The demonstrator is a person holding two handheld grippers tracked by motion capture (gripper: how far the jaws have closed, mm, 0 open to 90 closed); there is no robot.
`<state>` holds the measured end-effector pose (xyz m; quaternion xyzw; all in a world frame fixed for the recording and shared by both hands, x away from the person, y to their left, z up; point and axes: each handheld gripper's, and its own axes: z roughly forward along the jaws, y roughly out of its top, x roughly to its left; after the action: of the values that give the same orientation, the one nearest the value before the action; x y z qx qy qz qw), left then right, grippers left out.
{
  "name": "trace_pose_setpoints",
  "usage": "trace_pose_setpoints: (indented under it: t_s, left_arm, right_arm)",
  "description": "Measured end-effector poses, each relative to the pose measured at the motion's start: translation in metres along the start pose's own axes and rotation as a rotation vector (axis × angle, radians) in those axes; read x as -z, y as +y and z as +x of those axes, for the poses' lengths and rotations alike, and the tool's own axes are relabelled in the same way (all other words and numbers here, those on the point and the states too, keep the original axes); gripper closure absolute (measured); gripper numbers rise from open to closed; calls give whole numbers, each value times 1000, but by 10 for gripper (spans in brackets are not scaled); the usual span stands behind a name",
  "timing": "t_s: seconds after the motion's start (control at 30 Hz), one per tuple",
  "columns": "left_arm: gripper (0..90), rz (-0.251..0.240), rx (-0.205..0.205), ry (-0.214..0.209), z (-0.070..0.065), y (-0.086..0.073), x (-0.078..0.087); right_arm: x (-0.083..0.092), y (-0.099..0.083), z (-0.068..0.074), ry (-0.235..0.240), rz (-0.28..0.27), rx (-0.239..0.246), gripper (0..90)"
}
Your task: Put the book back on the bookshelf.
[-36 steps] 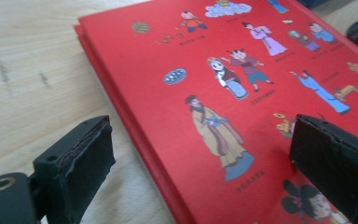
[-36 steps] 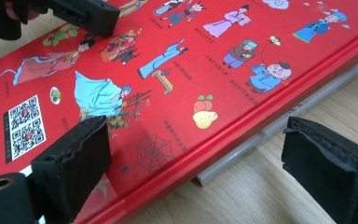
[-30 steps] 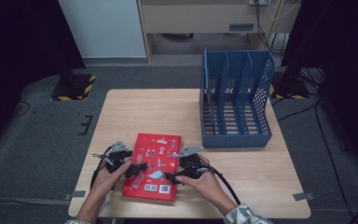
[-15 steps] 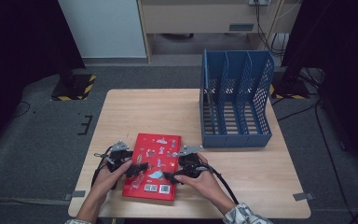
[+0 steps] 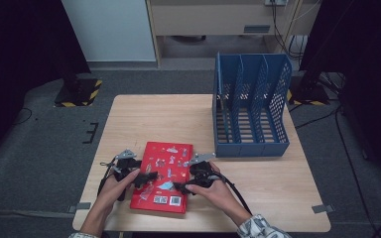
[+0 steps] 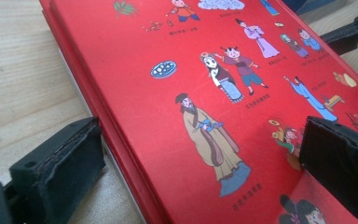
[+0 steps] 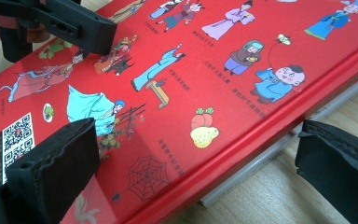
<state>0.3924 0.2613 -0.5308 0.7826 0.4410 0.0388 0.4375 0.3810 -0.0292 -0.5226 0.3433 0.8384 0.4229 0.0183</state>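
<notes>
A red book (image 5: 162,177) is laid flat near the table's (image 5: 268,198) front edge. Its side edges are straddled by the left claw (image 5: 146,177) and right claw (image 5: 181,187), both just opened wide, nothing gripped.

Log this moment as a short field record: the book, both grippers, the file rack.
book: red book lying flat on the wooden table, near edge
left gripper: left gripper open, jaws just opened, straddling the book's left edge
right gripper: right gripper open, jaws just opened, straddling the book's right edge
rack: blue file rack at far right, slots look empty
</notes>
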Motion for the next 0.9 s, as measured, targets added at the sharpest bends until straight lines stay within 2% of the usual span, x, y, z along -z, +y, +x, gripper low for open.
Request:
trace_pose_setpoints:
  t_s: [0.03, 0.13, 0.2, 0.33, 0.5, 0.63, 0.77, 0.9]
  left_arm:
    - [0, -1, 13, -9, 1, 0, -1]
    - [0, 1, 14, -10, 1, 0, -1]
    - [0, 4, 5, -4, 0, 1, 0]
    - [1, 13, -8, 11, -2, 3, 1]
    - [25, 23, -36, 30, -5, 6, 4]
    - [40, 26, -39, 40, -6, 8, 6]
    - [72, 19, -48, 39, -7, 11, 11]
    - [71, 33, -46, 54, -8, 14, 12]
  right_arm:
    - [0, 0, -1, 6, 5, -8, 3]
    - [-4, 0, -3, 35, 8, -36, 3]
    - [-4, 2, 0, 12, 15, -27, 4]
    - [-3, 5, 2, -2, 30, -19, 7]
    - [-3, 10, 8, -49, 59, 20, 12]
    - [-3, 14, 9, -63, 76, 19, 19]
    - [-1, 20, 9, -86, 50, 31, 72]
    - [-4, 27, 10, -101, 73, 22, 76]
